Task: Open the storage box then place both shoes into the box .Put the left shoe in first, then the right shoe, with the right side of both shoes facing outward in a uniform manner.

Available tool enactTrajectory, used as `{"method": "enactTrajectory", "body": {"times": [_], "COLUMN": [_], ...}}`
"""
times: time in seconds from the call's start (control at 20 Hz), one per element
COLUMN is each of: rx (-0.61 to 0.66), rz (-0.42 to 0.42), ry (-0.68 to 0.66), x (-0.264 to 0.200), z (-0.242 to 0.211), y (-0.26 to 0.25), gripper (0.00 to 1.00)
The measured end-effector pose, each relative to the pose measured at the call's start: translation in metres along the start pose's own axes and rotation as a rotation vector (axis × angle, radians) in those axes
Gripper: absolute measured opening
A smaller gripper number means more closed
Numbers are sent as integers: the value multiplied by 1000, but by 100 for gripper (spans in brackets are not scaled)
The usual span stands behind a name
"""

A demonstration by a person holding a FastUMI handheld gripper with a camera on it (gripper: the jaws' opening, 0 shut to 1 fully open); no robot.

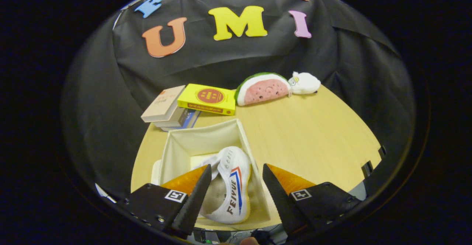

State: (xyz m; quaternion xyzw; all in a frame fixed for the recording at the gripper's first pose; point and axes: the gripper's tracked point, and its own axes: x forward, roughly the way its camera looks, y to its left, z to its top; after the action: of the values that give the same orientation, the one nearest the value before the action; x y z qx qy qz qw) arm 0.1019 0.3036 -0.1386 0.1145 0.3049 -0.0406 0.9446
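The claw (236,175) is spread wide and grips nothing, poised above the open box (177,145) on the table (313,134). Between its fingers, down inside the box, lies a white shoe (230,189) on its side, its striped flank facing up. Beyond the box, a stack of books (191,103) sits at the table's far edge, with a watermelon plush (262,89) and a small white plush (305,83) beside it.
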Motion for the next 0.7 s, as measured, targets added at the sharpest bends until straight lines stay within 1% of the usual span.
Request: {"method": "enactTrajectory", "body": {"times": [0.2,0.35,0.5,0.7], "rx": [-78,-111,-97,-64], "rz": [21,51,90,110], "ry": [-147,-234,-292,-344], "x": [-32,-62,-91,-124], "z": [38,59,73,90], "y": [-10,-16,-28,-55], "gripper": [95,95,95,96]}}
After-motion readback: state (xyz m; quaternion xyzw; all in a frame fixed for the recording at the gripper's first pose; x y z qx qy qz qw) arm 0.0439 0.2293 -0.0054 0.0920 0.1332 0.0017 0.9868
